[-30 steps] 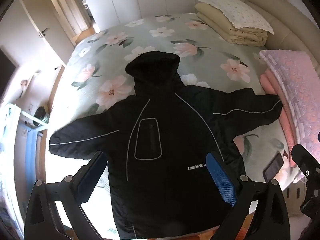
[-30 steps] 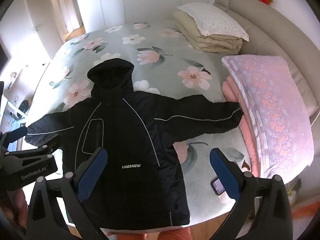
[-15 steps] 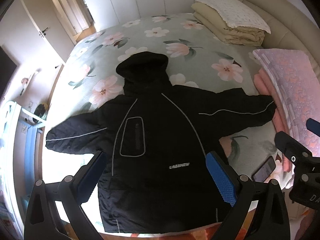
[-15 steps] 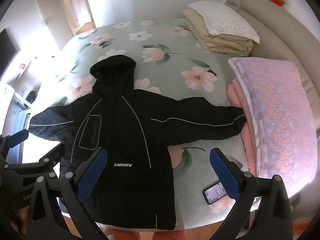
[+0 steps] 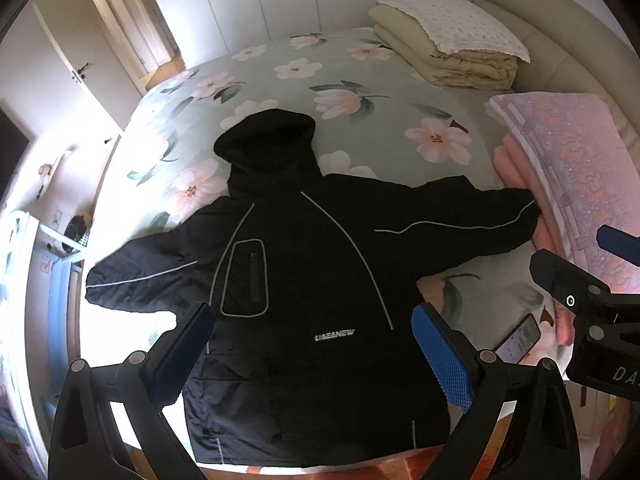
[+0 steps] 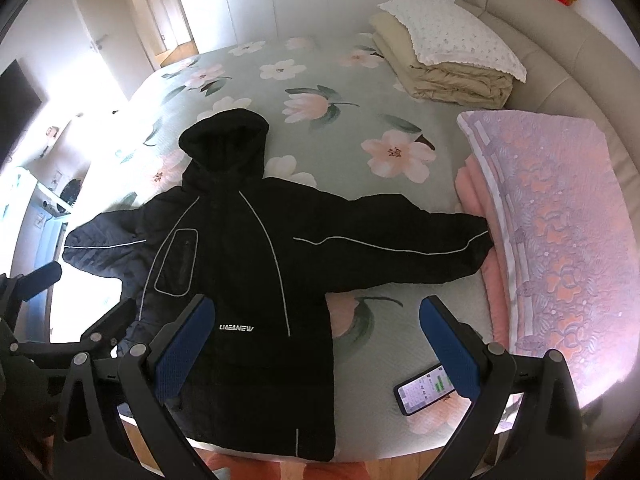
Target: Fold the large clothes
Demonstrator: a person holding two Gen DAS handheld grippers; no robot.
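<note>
- Black padded hooded jacket (image 5: pixel 304 280) lies flat, front up, on the floral green bedspread (image 5: pixel 360 92); its long axis runs straight ahead of both tools, hem nearest, hood farthest.
- The left gripper (image 5: pixel 312 344) hovers over the hem, blue pads spread wide, gripping nothing; it looks the nearer tool to the left sleeve.
- The right gripper (image 6: pixel 316 340), just as wide and empty, sits right of the body, below the right sleeve, above a smartphone (image 6: pixel 424 390).
</note>
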